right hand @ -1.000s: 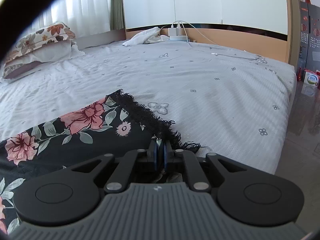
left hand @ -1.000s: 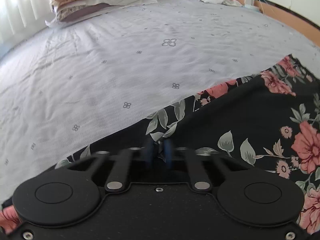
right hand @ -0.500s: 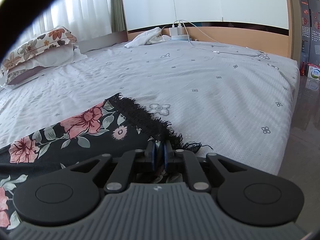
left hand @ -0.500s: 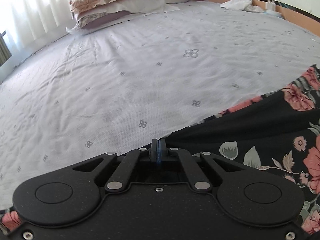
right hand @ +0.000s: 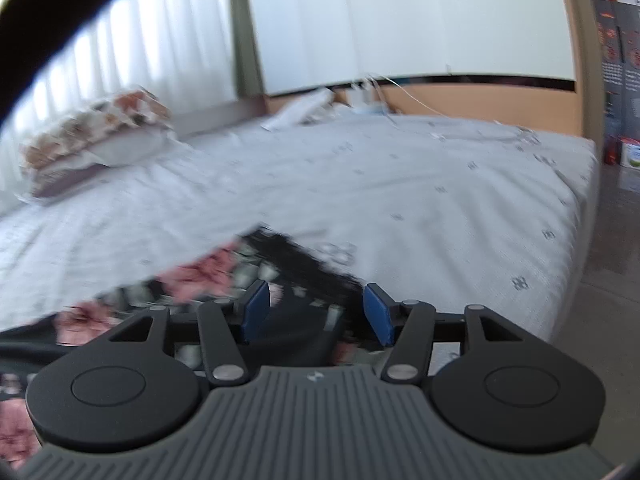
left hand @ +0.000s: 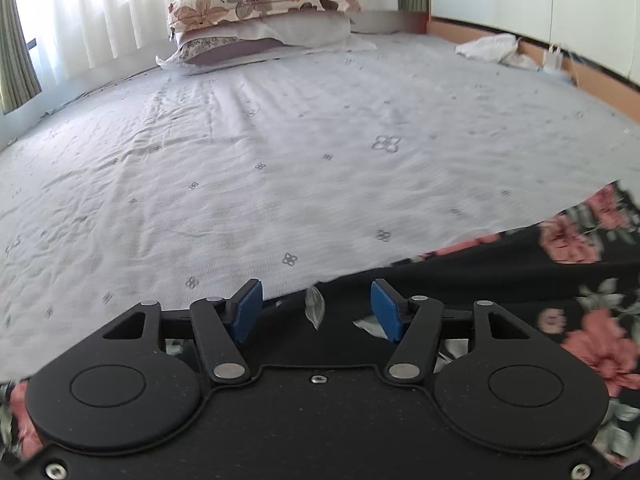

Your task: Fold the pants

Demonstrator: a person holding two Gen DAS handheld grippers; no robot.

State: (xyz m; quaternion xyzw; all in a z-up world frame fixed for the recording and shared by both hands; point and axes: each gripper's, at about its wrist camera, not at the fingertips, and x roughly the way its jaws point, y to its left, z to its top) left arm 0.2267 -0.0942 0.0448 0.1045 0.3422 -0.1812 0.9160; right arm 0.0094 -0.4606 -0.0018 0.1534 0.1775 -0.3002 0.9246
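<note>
Both grippers lifted since half second ago; fingers, then pinched on fabric, just opened. Left gripper (left hand: pixel 316 310) fingers apart, pants (left hand: pixel 540 280) edge below gap, unclamped. Right gripper (right hand: pixel 316 314) fingers apart over lace hem, view blurred. Floral black pants lie flat on bed (left hand: pixel 280 152), near edge.
</note>
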